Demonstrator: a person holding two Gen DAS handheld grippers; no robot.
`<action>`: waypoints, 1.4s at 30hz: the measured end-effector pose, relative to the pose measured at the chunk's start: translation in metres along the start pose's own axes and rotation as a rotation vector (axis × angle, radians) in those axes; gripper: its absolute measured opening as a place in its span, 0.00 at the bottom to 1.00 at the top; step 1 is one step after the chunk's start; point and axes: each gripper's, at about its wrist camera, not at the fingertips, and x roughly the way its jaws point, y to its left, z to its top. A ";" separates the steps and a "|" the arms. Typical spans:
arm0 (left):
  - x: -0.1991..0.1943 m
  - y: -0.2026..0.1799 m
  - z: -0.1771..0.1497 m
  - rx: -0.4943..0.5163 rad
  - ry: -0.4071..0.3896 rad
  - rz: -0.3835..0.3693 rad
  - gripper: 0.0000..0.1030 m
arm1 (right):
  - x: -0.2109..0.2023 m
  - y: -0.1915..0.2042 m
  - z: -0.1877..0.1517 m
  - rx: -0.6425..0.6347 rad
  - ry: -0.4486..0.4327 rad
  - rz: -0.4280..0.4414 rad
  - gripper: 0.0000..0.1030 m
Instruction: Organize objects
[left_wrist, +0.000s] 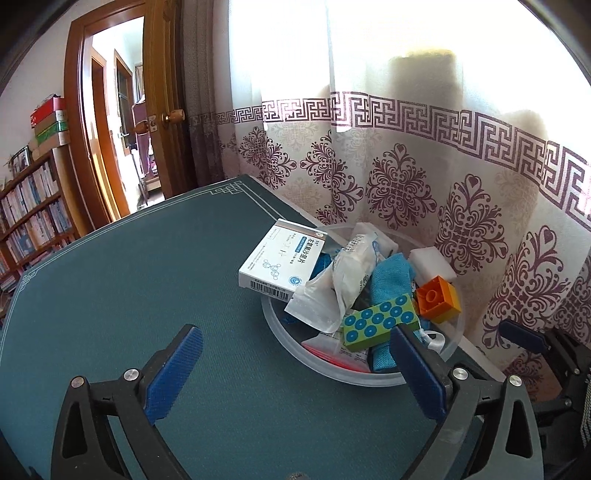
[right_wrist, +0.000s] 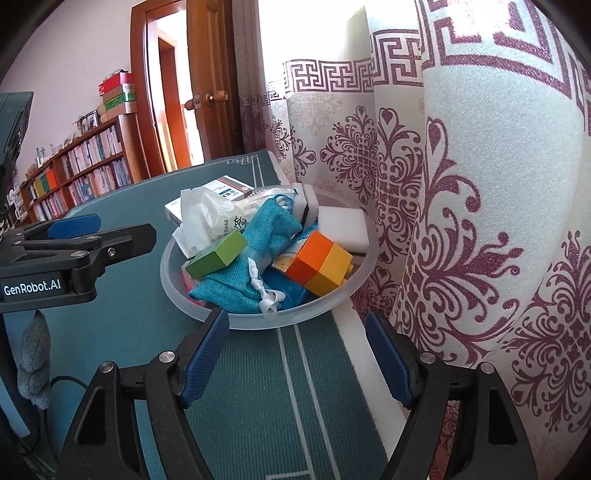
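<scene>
A clear round plastic bowl (left_wrist: 288, 341) (right_wrist: 332, 301) stands at the right edge of the green table mat (left_wrist: 129, 280), heaped with objects. In it are a white medicine box (left_wrist: 282, 258) leaning on the rim, crumpled swab packets (left_wrist: 343, 280), a teal cloth pouch (right_wrist: 273, 229), a green brick with blue dots (left_wrist: 380, 321), an orange-and-yellow brick (right_wrist: 319, 264) and a white sponge (right_wrist: 341, 227). My left gripper (left_wrist: 295, 369) is open and empty just in front of the bowl. My right gripper (right_wrist: 295, 354) is open and empty, just short of the bowl's near rim.
A patterned curtain (left_wrist: 406, 177) hangs right behind and beside the bowl. A wooden door (left_wrist: 162, 92) and bookshelves (left_wrist: 29, 214) stand beyond the table's far left. The left gripper body (right_wrist: 74, 251) shows at the left in the right wrist view.
</scene>
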 end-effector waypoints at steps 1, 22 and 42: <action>-0.002 0.001 0.000 0.002 -0.004 0.007 1.00 | -0.001 0.002 0.000 -0.007 -0.002 -0.006 0.79; -0.013 0.008 -0.007 0.006 -0.007 0.068 1.00 | 0.001 0.029 0.018 -0.128 -0.001 -0.096 0.94; -0.011 -0.002 -0.017 0.039 0.016 0.068 1.00 | -0.002 0.022 0.016 -0.087 -0.040 -0.103 0.94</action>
